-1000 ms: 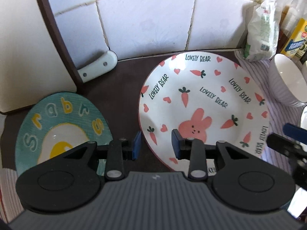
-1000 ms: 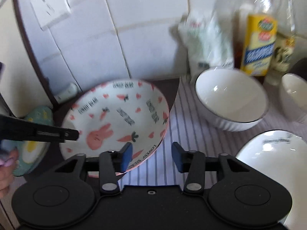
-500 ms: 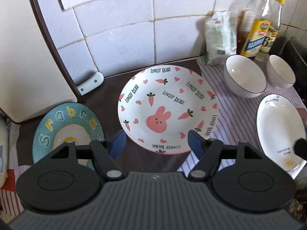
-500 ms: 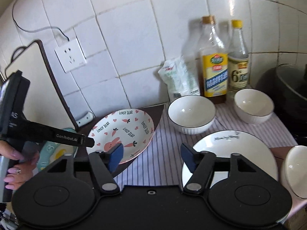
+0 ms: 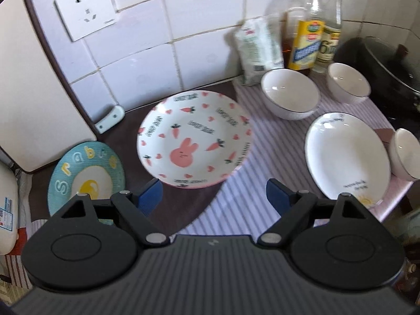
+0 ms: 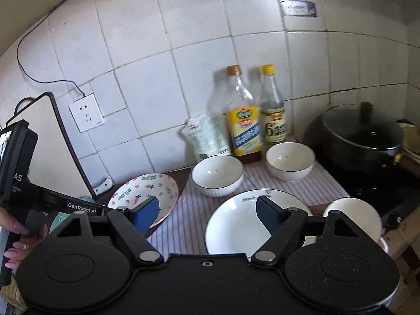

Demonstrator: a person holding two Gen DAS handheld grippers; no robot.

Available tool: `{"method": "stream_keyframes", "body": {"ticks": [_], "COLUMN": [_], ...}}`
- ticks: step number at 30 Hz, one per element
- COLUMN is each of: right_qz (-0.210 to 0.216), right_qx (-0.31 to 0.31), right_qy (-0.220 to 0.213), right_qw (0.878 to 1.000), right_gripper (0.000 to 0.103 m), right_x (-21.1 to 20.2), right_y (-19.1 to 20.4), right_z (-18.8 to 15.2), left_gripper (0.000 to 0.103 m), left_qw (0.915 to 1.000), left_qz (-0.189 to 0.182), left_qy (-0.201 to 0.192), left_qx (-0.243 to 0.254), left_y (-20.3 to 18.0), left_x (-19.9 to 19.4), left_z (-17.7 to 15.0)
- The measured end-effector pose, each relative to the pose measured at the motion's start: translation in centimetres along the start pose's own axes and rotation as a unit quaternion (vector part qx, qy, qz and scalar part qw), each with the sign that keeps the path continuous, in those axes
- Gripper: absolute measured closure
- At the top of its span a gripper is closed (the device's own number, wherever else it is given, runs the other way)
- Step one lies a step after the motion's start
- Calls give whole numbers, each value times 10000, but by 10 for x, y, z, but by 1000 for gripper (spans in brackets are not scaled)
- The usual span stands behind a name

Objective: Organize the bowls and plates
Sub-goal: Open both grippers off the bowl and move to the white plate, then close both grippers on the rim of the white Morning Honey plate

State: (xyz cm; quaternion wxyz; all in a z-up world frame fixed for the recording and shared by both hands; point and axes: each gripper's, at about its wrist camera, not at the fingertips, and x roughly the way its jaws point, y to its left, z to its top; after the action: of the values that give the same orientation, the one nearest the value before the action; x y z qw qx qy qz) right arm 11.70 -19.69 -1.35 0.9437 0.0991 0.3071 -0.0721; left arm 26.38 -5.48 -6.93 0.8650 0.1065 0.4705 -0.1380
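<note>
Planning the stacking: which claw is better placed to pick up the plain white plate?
Probably the right claw: the white plate lies just beyond its empty, opening jaws. The left claw faces the bunny plate.

right claw (image 6: 207, 215) opening, empty | white plate (image 6: 236, 225) below | bowls behind

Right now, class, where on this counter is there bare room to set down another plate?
Bare striped cloth lies between the rabbit plate and white plate, nearest the camera. A smaller dark patch sits between the egg plate and rabbit plate. The back right is crowded: bowls, bottles, a pot.
</note>
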Motion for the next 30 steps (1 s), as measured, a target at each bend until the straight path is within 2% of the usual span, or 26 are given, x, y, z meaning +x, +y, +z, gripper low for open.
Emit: {"method": "stream_keyframes", "body": {"ticks": [10,15,16,18,22,25,28,30], "right_qz": [-421,-417,-585,-751,-870,-803,-706,-537], "right_qx": [-388,-312,-255,-207,-263,-39,290,821], "right_qy": [-253,-257,-397,-592,-684,-449,-326,-263], "right_qw": [9980,9983,9972,9952,9935,9958,9965,9948], "right_gripper": [17,17,17,17,18,18,18,21], "right_x": [-25,-19,-15,-11,0,14,30,49], "right_y": [-16,-30,-35,-40,-49,-59,-72,-90], "right_z": [-24,-41,-51,-64,-79,-90,-102,-120], "left_gripper": [7,6,6,6,6,6,6,6], "left_qw": [9986,9967,9965,9962,9957,9926,9913,9893], "left_qz": [-275,-508,-528,-561,-702,-1129,-1272,-1415], "left_qy": [68,324,347,345,232,166,50,-169], "left_qx": [447,543,544,576,554,415,332,304], "left_y": [-48,-63,-64,-69,-74,-75,-81,-85], "left_x": [4,21,24,29,36,37,43,50], "left_z": [-9,-9,-9,-10,-9,-7,-6,-7]}}
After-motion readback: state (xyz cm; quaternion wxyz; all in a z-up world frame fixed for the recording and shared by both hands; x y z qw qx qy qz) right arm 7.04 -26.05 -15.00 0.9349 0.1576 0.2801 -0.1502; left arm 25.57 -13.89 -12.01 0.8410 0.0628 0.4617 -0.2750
